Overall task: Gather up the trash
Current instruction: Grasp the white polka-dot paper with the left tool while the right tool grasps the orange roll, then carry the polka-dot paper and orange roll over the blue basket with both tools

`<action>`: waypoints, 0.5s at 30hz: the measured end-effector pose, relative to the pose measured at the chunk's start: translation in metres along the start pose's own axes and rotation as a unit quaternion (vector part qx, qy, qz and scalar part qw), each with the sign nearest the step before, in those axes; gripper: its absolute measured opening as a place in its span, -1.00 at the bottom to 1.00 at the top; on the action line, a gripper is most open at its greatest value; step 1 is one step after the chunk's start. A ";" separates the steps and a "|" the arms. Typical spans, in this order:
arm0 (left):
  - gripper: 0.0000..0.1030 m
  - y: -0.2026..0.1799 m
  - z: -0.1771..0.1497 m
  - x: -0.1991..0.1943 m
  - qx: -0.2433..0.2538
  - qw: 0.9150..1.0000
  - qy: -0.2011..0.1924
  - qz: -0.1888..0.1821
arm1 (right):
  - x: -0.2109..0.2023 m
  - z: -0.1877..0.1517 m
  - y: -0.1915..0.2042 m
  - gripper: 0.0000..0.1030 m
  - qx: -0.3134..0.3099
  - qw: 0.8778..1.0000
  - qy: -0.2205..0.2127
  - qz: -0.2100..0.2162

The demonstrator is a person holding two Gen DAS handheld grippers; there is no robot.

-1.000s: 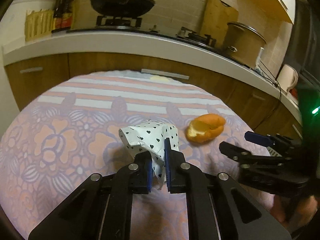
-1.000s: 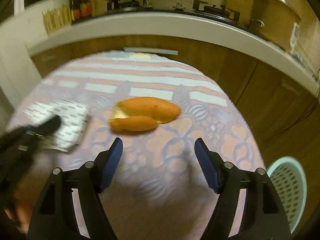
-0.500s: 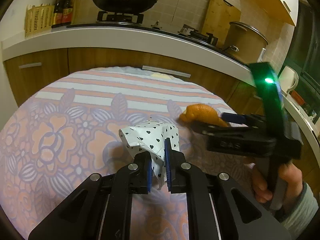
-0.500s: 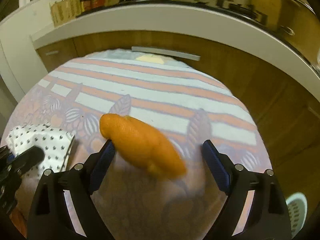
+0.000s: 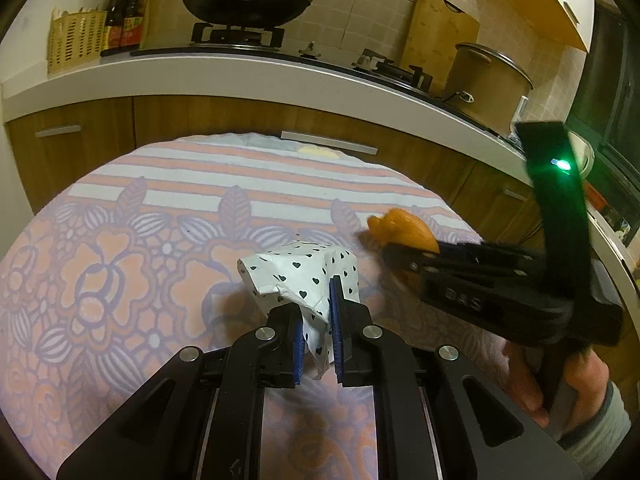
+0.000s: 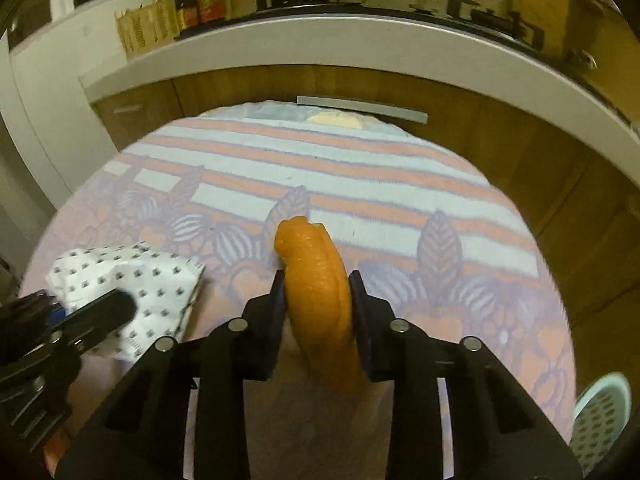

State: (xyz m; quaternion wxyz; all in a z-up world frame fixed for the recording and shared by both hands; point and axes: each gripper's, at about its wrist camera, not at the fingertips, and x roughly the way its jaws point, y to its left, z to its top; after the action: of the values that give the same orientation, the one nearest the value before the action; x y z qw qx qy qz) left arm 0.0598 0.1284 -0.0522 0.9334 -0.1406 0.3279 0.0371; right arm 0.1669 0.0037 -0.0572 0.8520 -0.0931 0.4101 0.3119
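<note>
Perforated basket (image 6: 604,420) cut off at lower right edge

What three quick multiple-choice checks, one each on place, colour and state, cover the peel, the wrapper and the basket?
1. Where is the white basket?
A. on the counter
B. low, beside the table's right edge
C. on the table

2. What colour is the peel?
A. green
B. orange
C. white

3. What does the left gripper hold?
A. nothing
B. the peel
C. the heart-print wrapper

Key: B, it shows below the tablecloth edge; B, orange between the right gripper pads, which just closed on it; C, paper pinched between shut pads.
</note>
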 end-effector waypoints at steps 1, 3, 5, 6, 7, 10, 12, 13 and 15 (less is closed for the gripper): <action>-0.82 -0.001 0.000 -0.001 0.002 1.000 -0.001 -0.002 | -0.005 -0.004 -0.001 -0.49 0.005 1.000 -0.002 -0.001; -0.82 -0.007 -0.003 -0.004 0.007 1.000 -0.003 -0.012 | -0.020 -0.012 -0.003 -0.50 0.016 1.000 -0.009 0.001; -0.82 -0.014 -0.006 -0.005 0.010 0.999 0.002 -0.032 | -0.039 -0.021 -0.006 -0.50 0.026 0.999 -0.019 -0.004; -0.82 -0.020 -0.009 -0.006 0.014 0.999 0.005 -0.041 | -0.047 -0.025 -0.008 -0.50 0.030 0.999 -0.024 -0.007; -0.82 -0.026 -0.010 -0.008 0.019 0.999 0.007 -0.049 | -0.052 -0.027 -0.011 -0.50 0.034 0.999 -0.026 -0.009; -0.82 -0.050 -0.013 -0.017 0.036 0.996 0.011 -0.077 | -0.081 -0.039 -0.022 -0.50 0.044 0.998 -0.040 -0.023; -0.82 -0.067 -0.015 -0.024 0.045 0.995 0.011 -0.090 | -0.100 -0.046 -0.030 -0.50 0.050 0.997 -0.050 -0.042; -0.82 -0.075 -0.015 -0.028 0.047 0.994 0.011 -0.100 | -0.109 -0.050 -0.035 -0.50 0.056 0.996 -0.055 -0.048; -0.82 -0.090 -0.015 -0.033 0.049 0.992 0.012 -0.118 | -0.127 -0.057 -0.047 -0.50 0.074 0.994 -0.061 -0.057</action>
State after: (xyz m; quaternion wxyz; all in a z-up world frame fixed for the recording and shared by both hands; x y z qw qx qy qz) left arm 0.0394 0.0383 -0.0209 0.9330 -0.1330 0.3215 -0.0915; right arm 0.0987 -0.1148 -0.0024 0.8962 -0.0340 0.3734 0.2372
